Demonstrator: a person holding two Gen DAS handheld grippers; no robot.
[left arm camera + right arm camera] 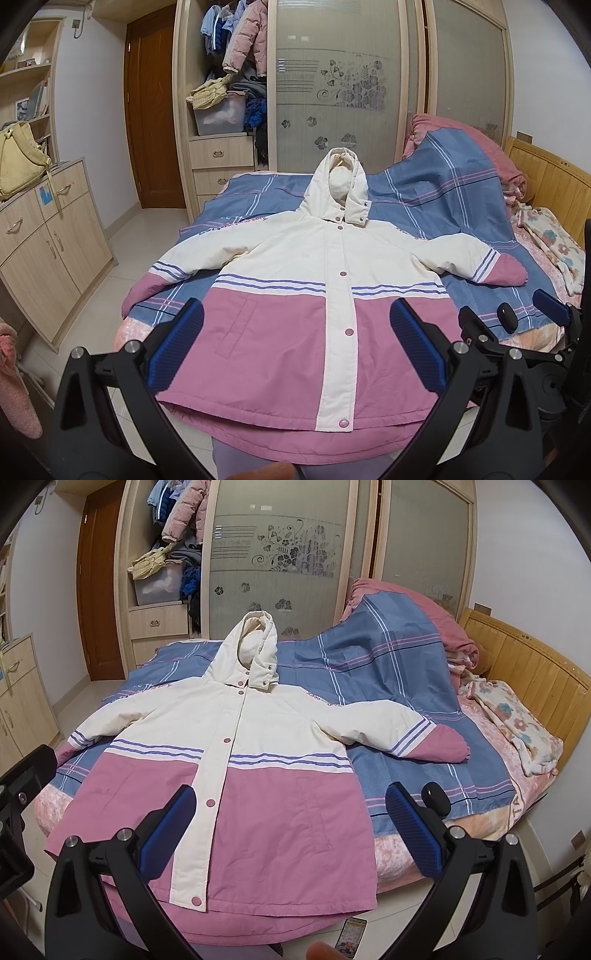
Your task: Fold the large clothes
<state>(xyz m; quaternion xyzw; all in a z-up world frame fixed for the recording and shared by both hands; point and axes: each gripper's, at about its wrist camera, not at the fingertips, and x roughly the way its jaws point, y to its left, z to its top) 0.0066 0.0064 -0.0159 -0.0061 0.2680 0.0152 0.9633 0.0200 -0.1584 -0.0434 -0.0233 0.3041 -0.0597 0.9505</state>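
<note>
A cream and pink hooded jacket [295,295] lies flat, front up and snapped shut, on the bed, with both sleeves spread out and the hem hanging over the near edge. It also shows in the right wrist view [236,775]. My left gripper [295,332] is open and empty, hovering above the jacket's lower pink part. My right gripper [291,812] is open and empty above the jacket's lower right side. The right gripper's blue pads [550,306] show at the right edge of the left wrist view.
The bed [406,775] has a blue plaid sheet, a pink quilt pile [424,613] and a wooden headboard [535,679] at the right. A wardrobe [332,92] stands behind, a low cabinet [48,240] at the left. A phone [351,938] lies below the hem.
</note>
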